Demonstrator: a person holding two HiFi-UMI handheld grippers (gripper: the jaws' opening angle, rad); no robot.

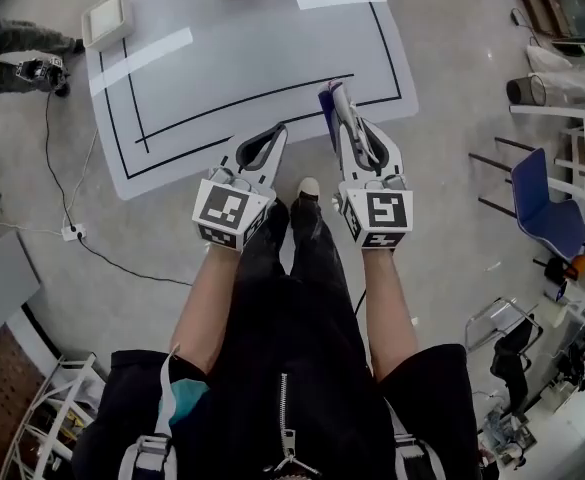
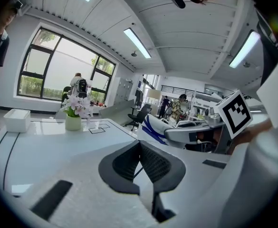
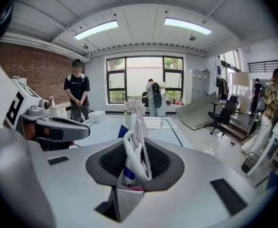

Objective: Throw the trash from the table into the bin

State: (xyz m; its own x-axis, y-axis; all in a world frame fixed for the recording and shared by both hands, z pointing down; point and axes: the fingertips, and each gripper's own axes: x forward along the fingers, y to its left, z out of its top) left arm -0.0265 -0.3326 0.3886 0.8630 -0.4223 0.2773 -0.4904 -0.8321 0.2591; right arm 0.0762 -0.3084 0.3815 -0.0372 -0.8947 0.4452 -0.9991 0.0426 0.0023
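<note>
Trash wrapper [image 3: 133, 159] sits clamped in the right gripper [image 1: 344, 115]; left gripper [image 2: 139, 146] closed, empty.

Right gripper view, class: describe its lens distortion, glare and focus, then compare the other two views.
Right gripper view: fisheye bulge, black corners, ceiling lights bowed, window blown out white, the wrapper clamped in the right hand-held gripper close and soft. Left gripper view: same bulge, its window overexposed, table glossy with reflections. Head view: wide-angle curve at the edges, even light, faint shadows.

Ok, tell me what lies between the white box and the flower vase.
Nothing: the left gripper view shows bare tabletop between the white box and the flower vase.
</note>
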